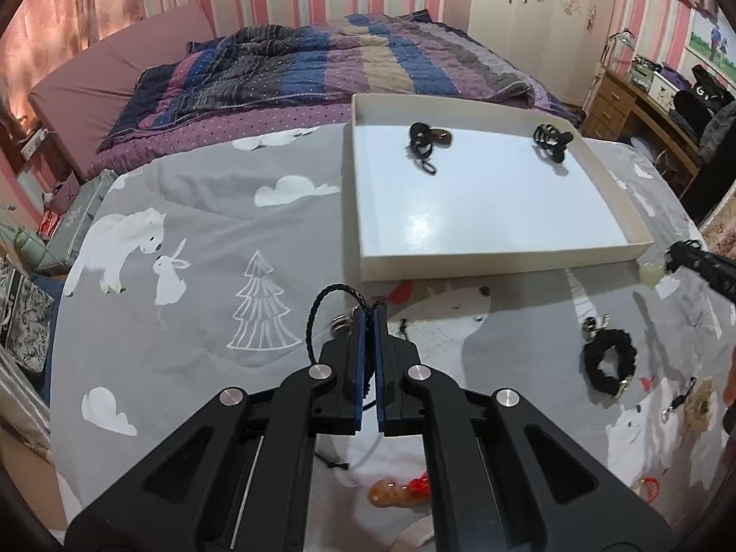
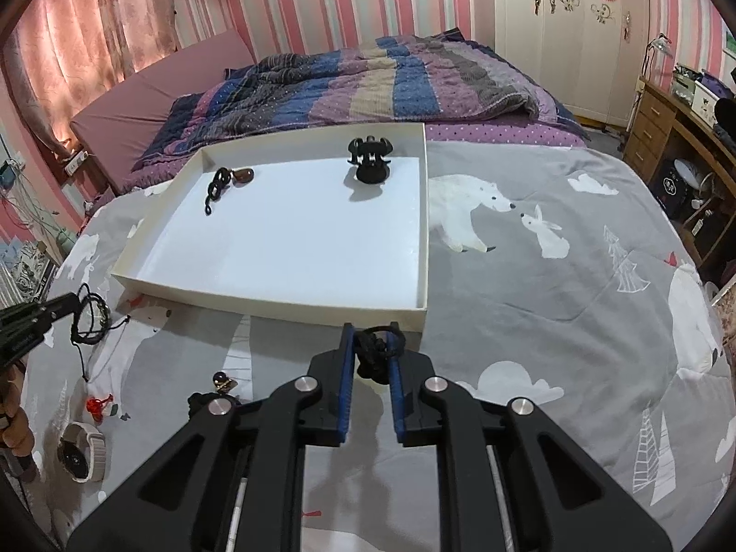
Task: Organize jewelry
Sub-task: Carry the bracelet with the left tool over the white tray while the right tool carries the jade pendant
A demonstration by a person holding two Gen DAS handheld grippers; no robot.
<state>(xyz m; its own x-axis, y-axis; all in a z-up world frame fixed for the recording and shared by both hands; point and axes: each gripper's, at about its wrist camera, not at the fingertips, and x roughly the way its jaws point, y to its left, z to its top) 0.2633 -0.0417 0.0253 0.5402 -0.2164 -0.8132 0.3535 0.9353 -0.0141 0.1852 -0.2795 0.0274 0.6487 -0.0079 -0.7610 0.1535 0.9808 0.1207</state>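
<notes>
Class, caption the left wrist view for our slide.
Left gripper pinching black braided cord bracelet above grey bedspread, before white cardboard tray.

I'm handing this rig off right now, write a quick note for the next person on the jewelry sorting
Left gripper: shut on a braided black cord bracelet, lifted off the bedspread.
Right gripper: shut on a black corded piece, just before the white tray.
Done: in the tray, a cord with a brown stone and a black hair claw.
Left: drop both held pieces in, then gather the black scrunchie-like band, red charm, watch and small bits.
</notes>
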